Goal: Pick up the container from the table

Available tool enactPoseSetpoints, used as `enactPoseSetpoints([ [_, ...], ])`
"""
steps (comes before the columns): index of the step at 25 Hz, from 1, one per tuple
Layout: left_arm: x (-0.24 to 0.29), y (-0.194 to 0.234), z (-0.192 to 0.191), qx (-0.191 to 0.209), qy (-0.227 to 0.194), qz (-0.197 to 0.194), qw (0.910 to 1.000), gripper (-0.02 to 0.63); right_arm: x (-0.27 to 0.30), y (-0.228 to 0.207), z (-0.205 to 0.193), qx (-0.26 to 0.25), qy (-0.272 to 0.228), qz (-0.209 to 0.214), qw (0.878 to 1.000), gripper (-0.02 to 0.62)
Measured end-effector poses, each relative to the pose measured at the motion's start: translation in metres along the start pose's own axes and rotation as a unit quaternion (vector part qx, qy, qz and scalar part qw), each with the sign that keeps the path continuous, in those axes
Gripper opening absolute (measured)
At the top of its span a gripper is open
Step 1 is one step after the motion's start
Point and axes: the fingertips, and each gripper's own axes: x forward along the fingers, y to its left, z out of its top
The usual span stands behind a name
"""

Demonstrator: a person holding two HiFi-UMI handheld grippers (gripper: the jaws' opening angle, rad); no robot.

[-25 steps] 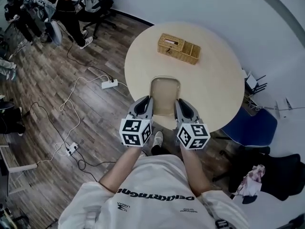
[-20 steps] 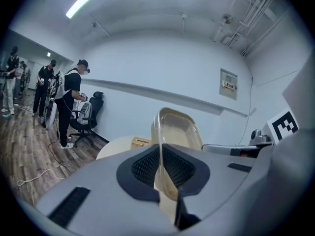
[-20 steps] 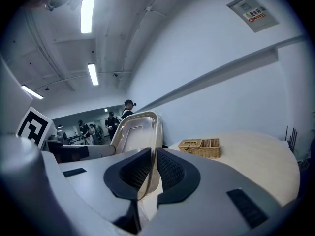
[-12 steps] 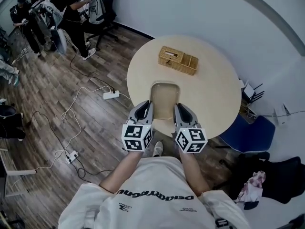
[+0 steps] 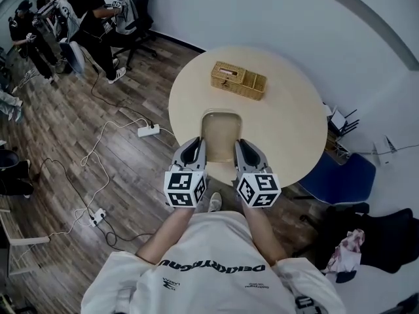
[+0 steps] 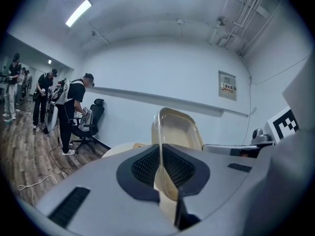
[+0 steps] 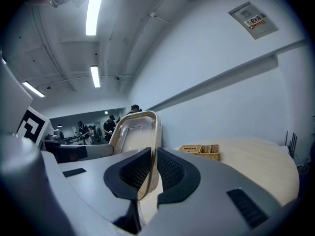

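A shallow beige container (image 5: 219,131) with a clear rim hangs over the near edge of the round table (image 5: 288,120). My left gripper (image 5: 201,142) is shut on its left rim and my right gripper (image 5: 238,144) is shut on its right rim. In the left gripper view the rim of the container (image 6: 178,129) runs between the black pads (image 6: 142,168) of the left gripper (image 6: 160,170). The right gripper view shows the container (image 7: 133,132) the same way, its edge pinched in the right gripper (image 7: 153,170).
A wicker basket (image 5: 238,81) stands at the back of the table. A blue chair (image 5: 344,178) is at the right. Cables and a power strip (image 5: 148,131) lie on the wooden floor at the left, and people stand by chairs (image 5: 88,8) at the far left.
Both grippers have risen a little with the container held between them. Their grip on the two rims is unchanged.
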Motion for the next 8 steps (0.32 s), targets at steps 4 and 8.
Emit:
enactPoseSetpoints([
  [4, 0.0016, -0.0028, -0.0029, 0.0, 0.003, 0.002, 1.0, 0.035, -0.0011, -0.0037, -0.0018, 0.003, 0.002, 0.002, 1.0, 0.066],
  [8, 0.0052, -0.0078, -0.0021, -0.002, 0.001, 0.003, 1.0, 0.035, -0.0026, -0.0096, -0.0003, 0.004, 0.002, 0.004, 1.0, 0.067],
])
